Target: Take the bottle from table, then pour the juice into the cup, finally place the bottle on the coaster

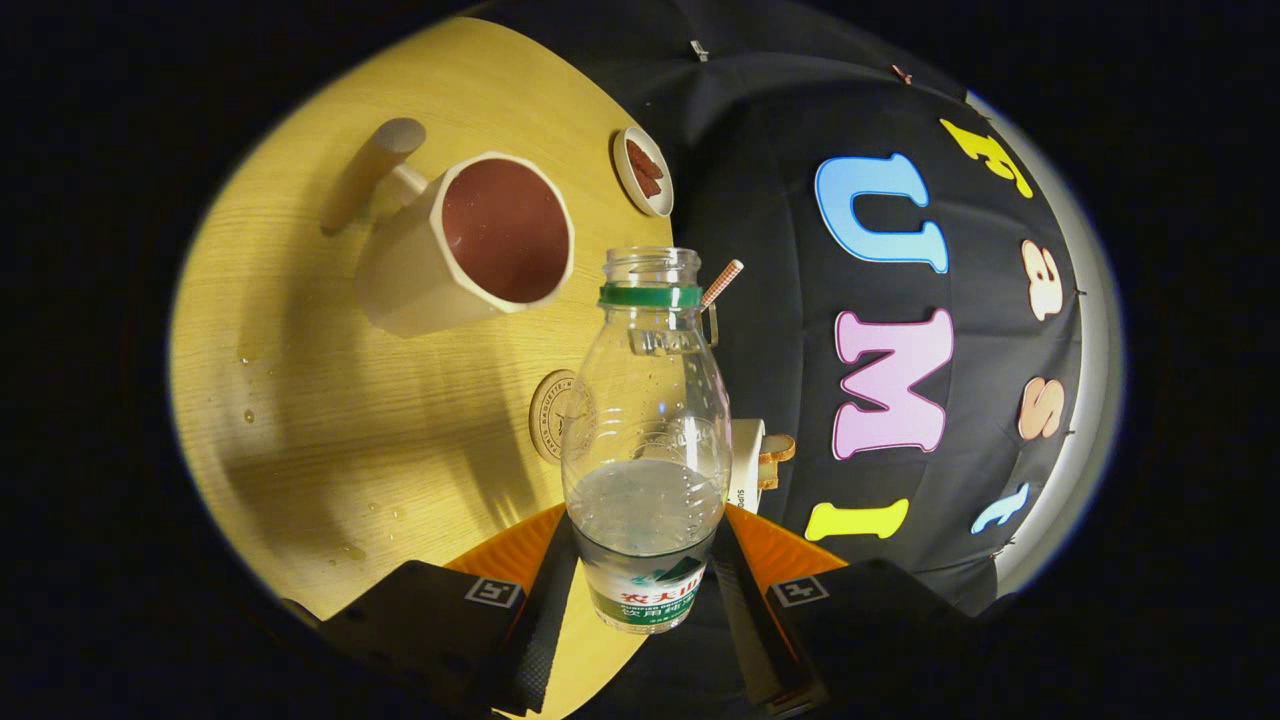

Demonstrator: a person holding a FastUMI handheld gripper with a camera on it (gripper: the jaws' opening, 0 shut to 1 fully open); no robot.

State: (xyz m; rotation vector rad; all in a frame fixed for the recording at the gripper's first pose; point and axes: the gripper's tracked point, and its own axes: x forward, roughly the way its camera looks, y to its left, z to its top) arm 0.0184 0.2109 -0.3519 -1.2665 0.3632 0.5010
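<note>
Clamped on the bottle (646,440), both fingers (548,610) of the gripper (645,600) pressing its lower body; cap off, clear liquid low inside. Tilted over the tabletop (330,440) near its edge. Coaster (553,414) just behind the bottle, cup (470,245) farther inboard, small dish (643,170) at the rim. Bare wood between, with scattered drops (249,414).

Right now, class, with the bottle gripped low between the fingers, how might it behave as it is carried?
The bottle is probably light: liquid fills only its lower part. With no cap, tilting could spill. The gripper holds it near the base, so its clear, likely thin walls may flex.
</note>
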